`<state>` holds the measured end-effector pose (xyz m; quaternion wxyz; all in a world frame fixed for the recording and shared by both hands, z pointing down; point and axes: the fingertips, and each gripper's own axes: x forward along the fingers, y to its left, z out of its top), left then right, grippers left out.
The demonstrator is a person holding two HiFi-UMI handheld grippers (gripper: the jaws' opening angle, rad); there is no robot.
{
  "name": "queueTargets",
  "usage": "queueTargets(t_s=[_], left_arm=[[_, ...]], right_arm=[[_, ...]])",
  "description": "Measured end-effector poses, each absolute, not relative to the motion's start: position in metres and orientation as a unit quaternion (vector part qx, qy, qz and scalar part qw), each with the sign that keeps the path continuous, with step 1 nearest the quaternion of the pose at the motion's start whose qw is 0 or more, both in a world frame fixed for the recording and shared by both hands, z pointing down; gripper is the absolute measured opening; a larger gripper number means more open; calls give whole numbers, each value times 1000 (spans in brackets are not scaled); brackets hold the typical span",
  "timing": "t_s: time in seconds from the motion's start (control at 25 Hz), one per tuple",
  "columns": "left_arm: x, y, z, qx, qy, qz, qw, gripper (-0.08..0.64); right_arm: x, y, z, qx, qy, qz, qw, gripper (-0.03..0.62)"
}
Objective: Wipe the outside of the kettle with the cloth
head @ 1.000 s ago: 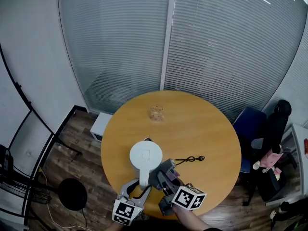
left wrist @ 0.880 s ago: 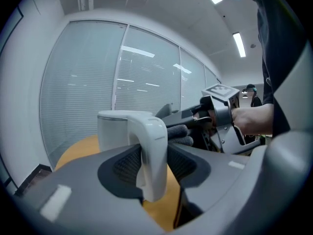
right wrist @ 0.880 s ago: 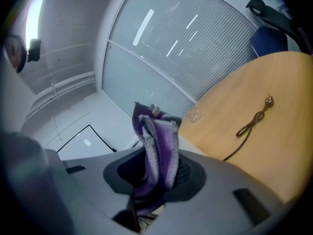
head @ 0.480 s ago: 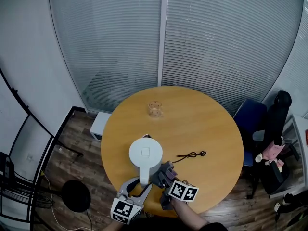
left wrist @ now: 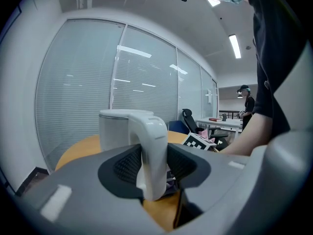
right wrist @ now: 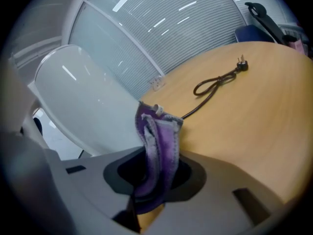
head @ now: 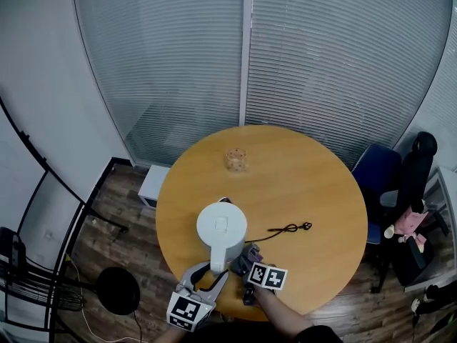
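Note:
The white kettle stands on the round wooden table, its handle toward me. My left gripper is shut on that handle; in the left gripper view the handle fills the gap between the jaws, with the kettle body behind. My right gripper is low at the kettle's near right side, shut on a purple cloth. The cloth stands up from the right gripper right beside the kettle wall; whether it touches I cannot tell.
A black power cord lies on the table right of the kettle, also seen as the cord. A glass cup stands at the far side. Office chairs are at the right; a white box and a black round base are on the floor at the left.
My right gripper has sunk with the cloth down along the kettle's near right side. The left gripper has kept its hold on the handle and stayed in place.

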<state>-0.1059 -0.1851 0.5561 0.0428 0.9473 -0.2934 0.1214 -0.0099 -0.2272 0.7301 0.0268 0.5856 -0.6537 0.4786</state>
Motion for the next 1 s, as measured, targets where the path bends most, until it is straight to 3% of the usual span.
queueTargets(t_s=[0.2,0.8,1.0], left_arm=[[-111,-189,555,945,-304,115,41,169],[-135,-194,554,906,-401,131,26,153],[-137,-191,556,887,-442,131,26,149]], right_arm=[[-7,-226,707,578,-667,469,39,97],[4,-238,506,423,-802,413,-88,97],[-8,-247,500,368,-827,420,-69,97]])
